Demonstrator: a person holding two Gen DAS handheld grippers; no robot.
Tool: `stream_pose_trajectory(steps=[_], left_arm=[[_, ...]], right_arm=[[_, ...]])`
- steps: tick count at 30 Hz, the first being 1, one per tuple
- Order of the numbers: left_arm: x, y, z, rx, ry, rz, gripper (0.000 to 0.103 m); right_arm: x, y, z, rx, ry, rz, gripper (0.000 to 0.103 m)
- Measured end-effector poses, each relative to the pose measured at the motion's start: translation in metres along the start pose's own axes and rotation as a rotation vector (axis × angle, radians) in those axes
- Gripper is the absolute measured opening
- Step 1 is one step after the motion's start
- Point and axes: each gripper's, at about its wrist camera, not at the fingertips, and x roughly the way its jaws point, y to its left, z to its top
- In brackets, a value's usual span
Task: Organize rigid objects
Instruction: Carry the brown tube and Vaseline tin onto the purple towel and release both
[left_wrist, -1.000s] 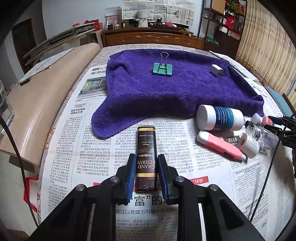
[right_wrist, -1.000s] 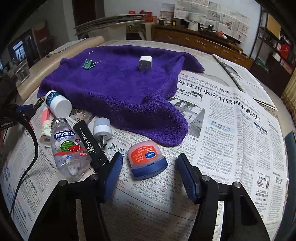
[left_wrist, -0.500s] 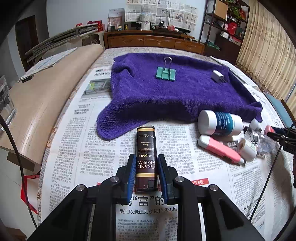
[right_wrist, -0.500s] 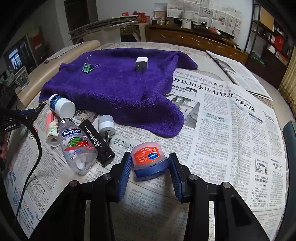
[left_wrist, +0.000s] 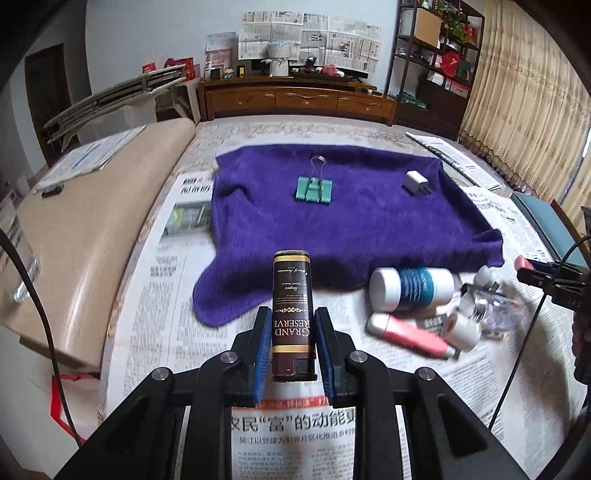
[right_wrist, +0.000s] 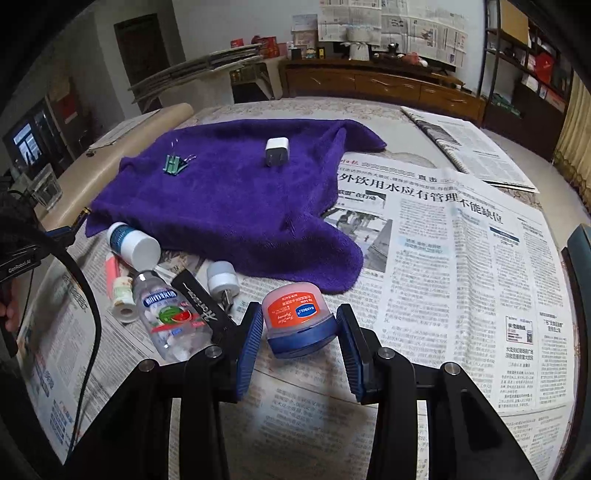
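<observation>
My left gripper (left_wrist: 291, 341) clamps the brown box (left_wrist: 292, 310). My right gripper (right_wrist: 299, 338) pinches the jar (right_wrist: 295, 317), seemingly lifted off the newspaper (right_wrist: 461, 258).

the right hand-held gripper (right_wrist: 299, 334) has its two blue pads closed against the sides of a small balm jar (right_wrist: 297, 319) with an orange label and a blue lid. just left of the jar lie a black flat stick (right_wrist: 203, 308), a clear bottle (right_wrist: 166, 317) with a watermelon label, a small white-capped plug (right_wrist: 221, 277), a little white roll (right_wrist: 123, 300) and a white bottle (right_wrist: 133, 245) with a teal band, all on newspaper (right_wrist: 461, 258) spread over the bench. behind them a purple towel (right_wrist: 240, 199) carries a green binder clip (right_wrist: 173, 164) and a white charger cube (right_wrist: 276, 151), well apart.
</observation>
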Motion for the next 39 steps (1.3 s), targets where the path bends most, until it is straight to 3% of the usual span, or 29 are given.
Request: stream_pose_trajectory(steps=[12,21,30,39], left_arm=[[0.018,-0.002,0.057,0.051,-0.022,0.001,0.023],[0.057,-0.001,0.087,0.053,0.003,-0.011,0.023],[0.096,-0.001,0.088,0.057,0.063,-0.008,0.023],[0.116,-0.009,0.085,0.108,0.139,-0.003,0.023]], right_arm=[[0.004,0.004,0.065,0.016,-0.066,0.006,0.041],[0.052,0.027,0.115,-0.036,-0.036,0.019,0.041],[0.103,0.044,0.117,-0.096,0.06,0.019,0.04],[0.114,0.047,0.107,-0.129,0.093,0.015,0.041]])
